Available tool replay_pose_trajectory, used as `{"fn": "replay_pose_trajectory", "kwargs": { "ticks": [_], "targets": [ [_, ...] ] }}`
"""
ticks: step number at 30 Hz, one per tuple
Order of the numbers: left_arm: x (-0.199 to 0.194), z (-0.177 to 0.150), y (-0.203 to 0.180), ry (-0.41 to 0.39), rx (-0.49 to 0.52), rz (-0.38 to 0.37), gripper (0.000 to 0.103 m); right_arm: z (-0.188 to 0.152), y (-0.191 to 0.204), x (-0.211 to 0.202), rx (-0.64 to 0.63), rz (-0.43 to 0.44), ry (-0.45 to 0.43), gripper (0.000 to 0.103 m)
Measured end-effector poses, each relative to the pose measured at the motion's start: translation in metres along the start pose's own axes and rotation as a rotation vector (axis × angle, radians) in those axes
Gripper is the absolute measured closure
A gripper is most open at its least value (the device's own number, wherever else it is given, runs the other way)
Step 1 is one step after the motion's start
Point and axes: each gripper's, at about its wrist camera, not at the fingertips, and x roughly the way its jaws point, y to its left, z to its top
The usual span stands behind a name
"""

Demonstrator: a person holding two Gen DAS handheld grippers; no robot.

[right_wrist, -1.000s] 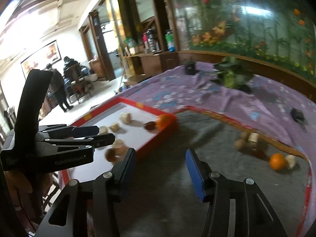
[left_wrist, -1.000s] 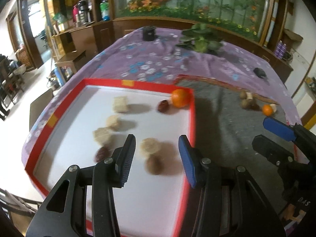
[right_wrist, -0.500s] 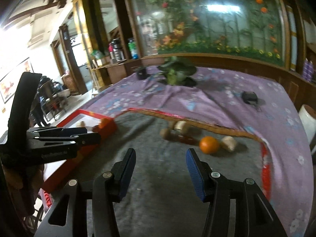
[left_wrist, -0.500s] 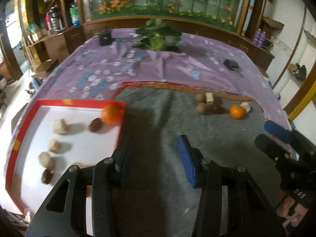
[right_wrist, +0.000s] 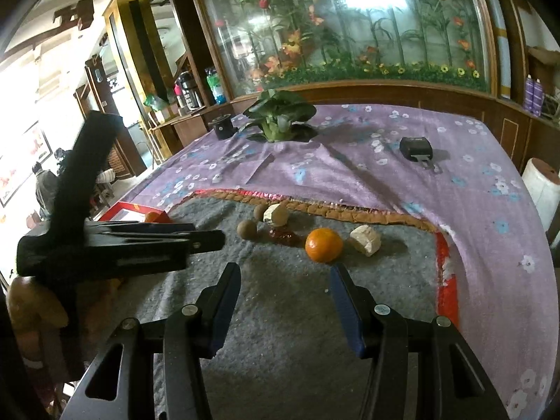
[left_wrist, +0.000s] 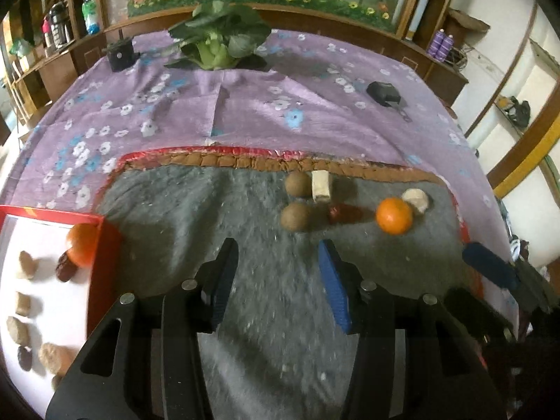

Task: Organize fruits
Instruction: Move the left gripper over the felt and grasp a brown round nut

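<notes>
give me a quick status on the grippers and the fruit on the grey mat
Left gripper opening, empty. Right gripper open, empty. Orange loose on grey mat, just ahead of right gripper. Path clear.

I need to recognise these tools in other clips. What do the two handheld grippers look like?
Both look alike. The left gripper and the right gripper each have two black plastic fingers with triangular cut-outs and round silver screw heads. Each finger ends in a flat pad, blue where the light catches it. No cables or sleeves show; any lettering is too blurred to read.
</notes>
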Motion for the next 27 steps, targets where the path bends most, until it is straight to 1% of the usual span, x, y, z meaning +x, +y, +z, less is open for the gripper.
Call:
{"fn": "replay_pose_trajectory", "kwargs": {
  "ticks": [2, 10, 11, 12, 13, 14, 17, 20, 21, 23, 25, 27],
  "targets": [
    [0.008, 0.004, 0.000, 0.003, -0.011, -0.006, 0.056, 0.000, -0.002, 0.001, 0.004, 0.010, -0.001, 0.052],
    [0.029, 0.013, -0.009, 0.000, 0.005, -0.013, 0.056, -0.003, -0.013, 0.011, 0.033, 0.039, 0.021, 0.051],
    [0.033, 0.014, -0.009, 0.006, 0.009, -0.005, 0.058, -0.004, -0.014, 0.012, 0.037, 0.041, 0.024, 0.051],
    [0.037, 0.014, -0.008, 0.012, 0.008, -0.004, 0.070, -0.004, -0.015, 0.013, 0.039, 0.042, 0.026, 0.051],
    [0.038, 0.013, -0.008, 0.004, 0.014, 0.017, 0.079, -0.004, -0.016, 0.014, 0.040, 0.043, 0.029, 0.051],
    [0.037, 0.012, -0.008, -0.008, 0.024, 0.029, 0.083, -0.005, -0.017, 0.015, 0.041, 0.043, 0.031, 0.051],
    [0.034, 0.010, -0.001, -0.007, 0.005, 0.007, 0.082, -0.006, -0.018, 0.017, 0.045, 0.049, 0.039, 0.051],
    [0.021, 0.005, 0.003, -0.033, 0.007, 0.032, 0.082, -0.004, -0.013, 0.017, 0.038, 0.085, 0.044, 0.051],
    [0.017, 0.003, 0.004, -0.039, 0.009, 0.036, 0.082, 0.000, -0.009, 0.018, 0.024, 0.114, 0.050, 0.052],
    [0.010, -0.002, 0.006, -0.040, 0.020, 0.038, 0.082, 0.007, 0.001, 0.022, -0.035, 0.129, 0.067, 0.052],
    [0.004, -0.007, 0.009, -0.034, 0.020, 0.030, 0.082, 0.018, 0.013, 0.029, -0.126, 0.114, 0.073, 0.052],
    [-0.005, -0.013, 0.015, -0.043, 0.010, 0.022, 0.082, 0.028, 0.023, 0.042, -0.225, 0.110, 0.098, 0.052]
  ]
}}
